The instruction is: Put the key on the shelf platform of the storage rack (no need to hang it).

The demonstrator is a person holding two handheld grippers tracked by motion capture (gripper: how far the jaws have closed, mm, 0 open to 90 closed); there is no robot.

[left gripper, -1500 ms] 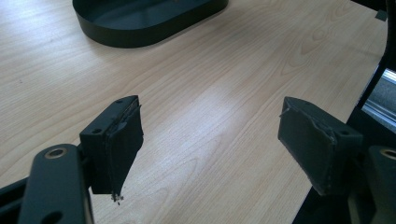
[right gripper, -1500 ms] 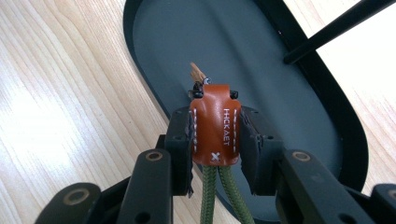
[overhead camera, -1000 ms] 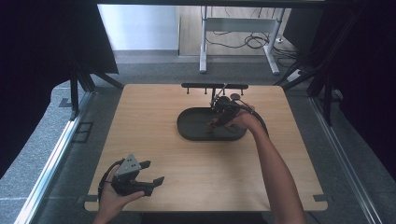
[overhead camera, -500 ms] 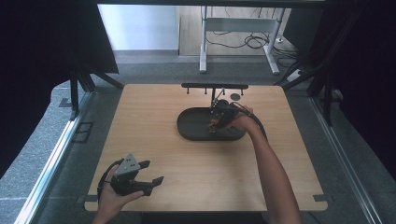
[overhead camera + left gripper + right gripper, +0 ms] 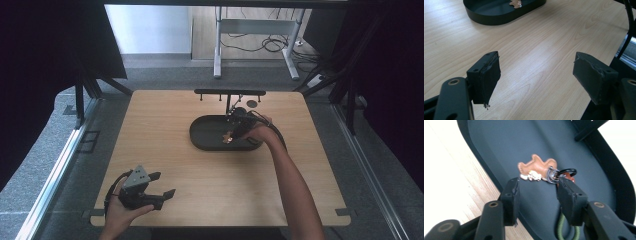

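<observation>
Tray (image 5: 200,137) sits on the wooden table (image 5: 165,165) over grey floor (image 5: 50,165).

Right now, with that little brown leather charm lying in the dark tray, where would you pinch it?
Probably the brown leather charm's flat body, from straight above: it lies flat on the tray, with the right gripper open beside it.

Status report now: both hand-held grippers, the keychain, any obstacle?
Left hand-held gripper open, idle at near table edge. Right hand-held gripper open over black tray. Brown leather keychain lies in tray, just beyond its jaws. Nothing in the way.
</observation>
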